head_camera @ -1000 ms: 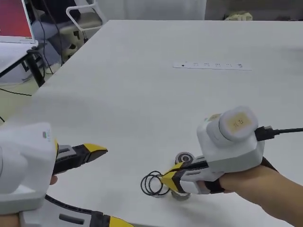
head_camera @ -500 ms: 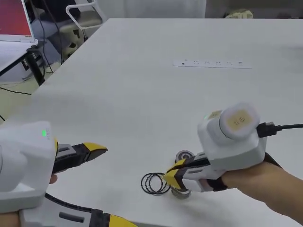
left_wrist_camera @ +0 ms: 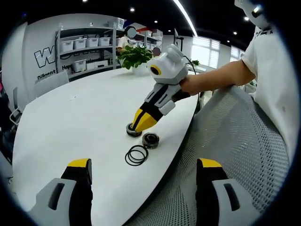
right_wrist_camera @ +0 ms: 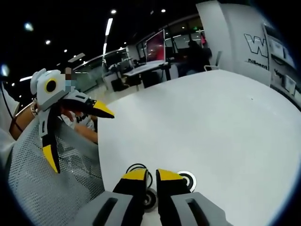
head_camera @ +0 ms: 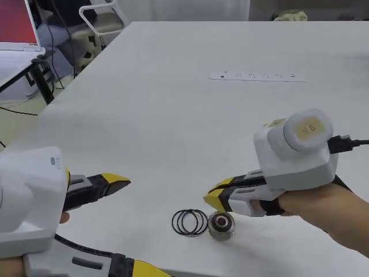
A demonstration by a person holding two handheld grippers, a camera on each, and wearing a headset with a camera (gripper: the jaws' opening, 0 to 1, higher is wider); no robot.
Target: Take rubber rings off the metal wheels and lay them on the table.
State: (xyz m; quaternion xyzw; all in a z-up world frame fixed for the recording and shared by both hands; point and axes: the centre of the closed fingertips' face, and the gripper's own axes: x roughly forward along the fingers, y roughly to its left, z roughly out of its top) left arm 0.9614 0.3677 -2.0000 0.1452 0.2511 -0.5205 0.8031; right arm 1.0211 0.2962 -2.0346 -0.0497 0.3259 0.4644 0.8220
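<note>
A white power strip (head_camera: 258,76) is seen lying flat in the head view, a red screen (head_camera: 14,20) and a white chair (head_camera: 104,22) are set at its upper left, and a potted plant (left_wrist_camera: 134,56) is placed by shelves (left_wrist_camera: 87,44) of bins in the left gripper view.

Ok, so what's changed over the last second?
The right gripper has pulled back from the rings, up and to the right, jaws shut, uncovering the wheel beside them. The rings lie where they were on the table; the left gripper stays open, unmoved.

Shiny metal wheel (head_camera: 221,224) on matt white table (head_camera: 173,127).
</note>
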